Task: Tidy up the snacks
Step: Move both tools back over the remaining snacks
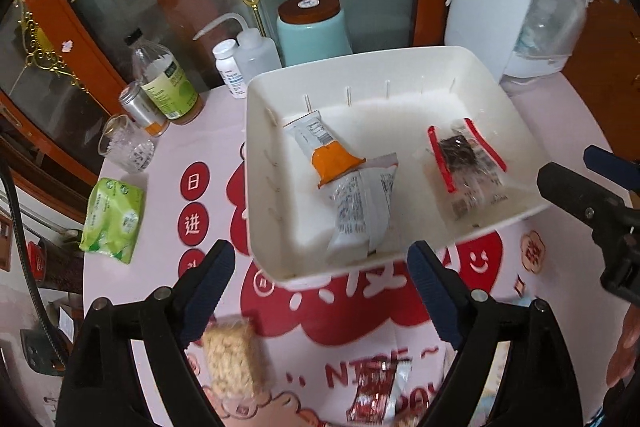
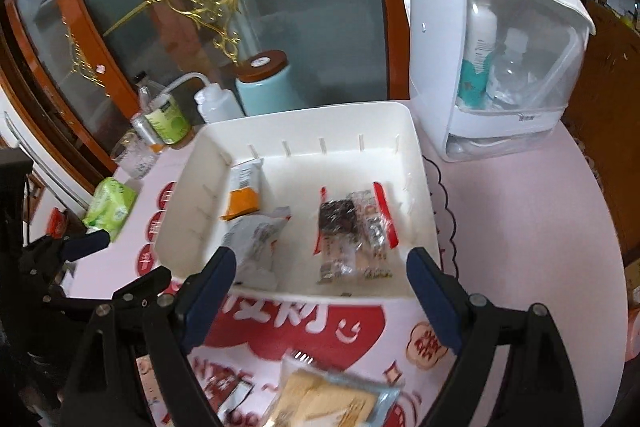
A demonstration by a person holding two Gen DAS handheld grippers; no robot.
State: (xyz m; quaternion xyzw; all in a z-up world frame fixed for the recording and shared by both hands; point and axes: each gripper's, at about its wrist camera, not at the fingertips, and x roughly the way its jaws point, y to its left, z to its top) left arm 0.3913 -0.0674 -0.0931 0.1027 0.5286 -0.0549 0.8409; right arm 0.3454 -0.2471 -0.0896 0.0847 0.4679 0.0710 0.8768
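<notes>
1. Three snacks already lie in the white tray (image 1: 516,131): an orange-and-white bar (image 1: 320,147) at its left, a grey-white packet (image 1: 362,211) overlapping that bar's lower end, and a clear packet with red edges (image 1: 464,167) on the right side, apart from the other two. I judge they sit there because the tray is where the snacks are being collected.
2. Both of my tools are empty. My left gripper (image 1: 322,291) has its fingers spread wide with nothing between them, poised over the near rim of the tray.
3. My right gripper (image 2: 322,293) is spread just as wide and holds nothing; it hovers at the tray's near edge on the other side.
4. Still loose on the bench (image 2: 532,227), nearer to me than the tray: a pale puffed-grain bar (image 1: 230,359) just below my left fingers, a red-and-white wrapper (image 1: 378,391) beside it, and a clear packet of yellow crackers (image 2: 328,399) below my right fingers.
5. My guess is the job is about half done, and the wide spread suits reaching down for those flat packets next.
6. A green tissue pack (image 1: 114,219), bottles and a white box stand around the tray; I would leave them alone.
</notes>
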